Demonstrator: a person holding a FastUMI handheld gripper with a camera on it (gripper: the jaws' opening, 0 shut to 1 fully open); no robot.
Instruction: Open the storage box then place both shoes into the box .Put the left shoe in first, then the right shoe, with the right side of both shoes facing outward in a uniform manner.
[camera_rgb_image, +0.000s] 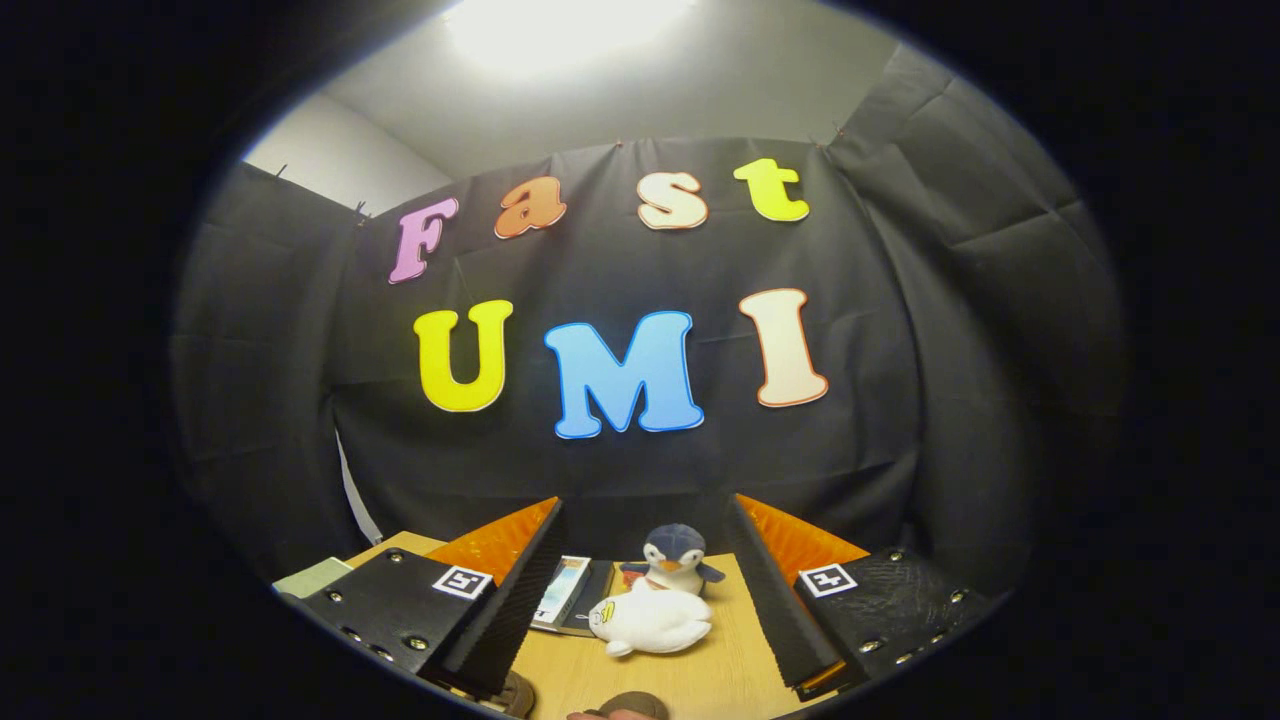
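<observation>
Shoes: two brown rounded tips (628, 706) are being glimpsed low between the fingers, nearest the camera, on the wooden table (720, 670); which shoe is which cannot be told. The gripper (640, 600) is being held spread wide, nothing pinched. Ahead, a white plush seal (650, 622) is lying touching a penguin toy (673, 560), with a booklet (563, 592) beside.
</observation>
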